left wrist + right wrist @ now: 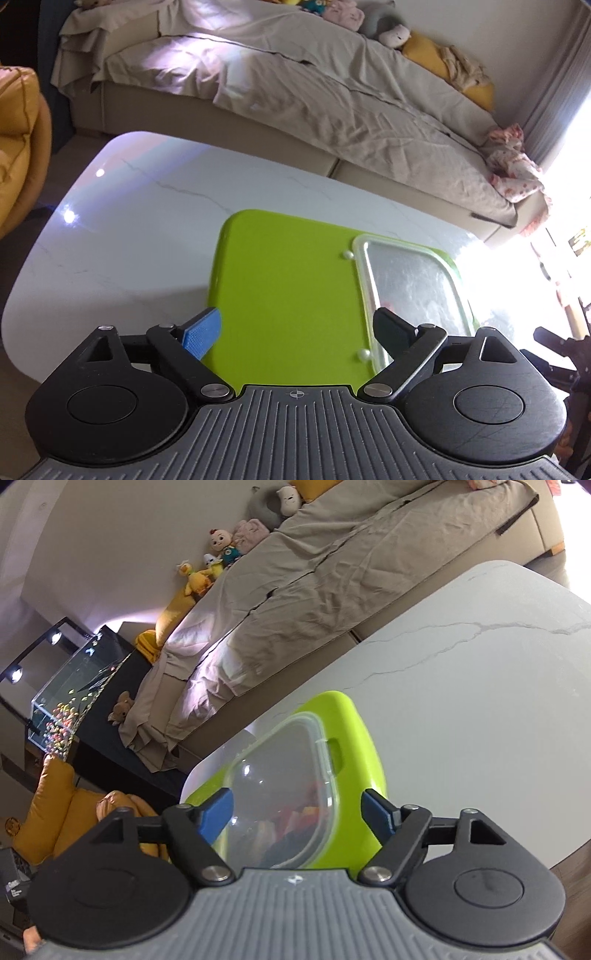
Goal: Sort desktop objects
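A lidded container lies on a tray, seemingly toward its right side, on the table.

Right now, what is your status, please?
Both tongs open, left, right. Lidded clear box rests on green board. Two white beads beside box.

A long sofa under a rumpled beige sheet runs past the far edge of the white marble table. Plush toys and a yellow cushion line its back. A glass fish tank stands on a dark cabinet beside a mustard armchair.
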Demonstrator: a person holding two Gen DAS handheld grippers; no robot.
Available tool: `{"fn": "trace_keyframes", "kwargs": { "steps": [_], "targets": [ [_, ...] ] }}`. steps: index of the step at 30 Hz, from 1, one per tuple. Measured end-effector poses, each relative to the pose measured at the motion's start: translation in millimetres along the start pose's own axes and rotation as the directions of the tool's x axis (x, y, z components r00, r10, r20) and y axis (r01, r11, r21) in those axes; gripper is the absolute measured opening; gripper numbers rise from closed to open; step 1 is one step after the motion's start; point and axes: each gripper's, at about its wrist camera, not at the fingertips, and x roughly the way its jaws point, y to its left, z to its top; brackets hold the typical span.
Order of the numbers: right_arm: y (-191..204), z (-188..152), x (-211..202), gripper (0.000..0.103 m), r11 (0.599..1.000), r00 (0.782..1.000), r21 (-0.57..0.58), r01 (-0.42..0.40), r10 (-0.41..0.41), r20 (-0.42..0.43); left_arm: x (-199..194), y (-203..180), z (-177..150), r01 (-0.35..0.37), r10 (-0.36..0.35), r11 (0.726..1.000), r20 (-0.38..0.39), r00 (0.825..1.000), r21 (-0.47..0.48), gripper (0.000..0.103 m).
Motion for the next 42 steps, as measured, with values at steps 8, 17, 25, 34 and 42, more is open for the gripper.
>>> {"fn": "trace_keyframes", "kwargs": {
  "steps": [8,17,25,34,42],
  "targets": [
    [66.0,-30.2,-11.9,0.103,0.986,0.996,-0.167,0.003,-0.017,-0.087,-10.6,-26.1,-38.7,-0.002,0.004,0.999,-0.047,0.999,0.035,0.099],
    [110.9,-93.7,-3.0,0.103,0.880,0.951,-0.399,0.257,-0.304,-0.060,-9.0,-34.8,-89.3,-0.051,0.058,0.997,-0.133,0.989,0.050,0.103],
    [131.8,-127.2,-15.6,0.103,0.824,0.920,-0.433,0.367,-0.391,0.035,-24.8,-51.1,-108.1,-0.206,0.211,0.973,-0.034,0.977,0.105,0.103],
    [145.2,-133.0,-20.0,0.103,0.817,0.918,-0.434,0.378,-0.392,0.061,-34.3,-56.1,-120.3,-0.225,0.224,0.973,0.027,0.974,0.047,0.103],
    [142.4,-131.6,-11.5,0.103,0.809,0.912,-0.437,0.393,-0.403,0.075,-26.2,-61.4,-121.6,-0.128,0.129,0.989,-0.005,0.992,0.070,0.103]
  ]
}}
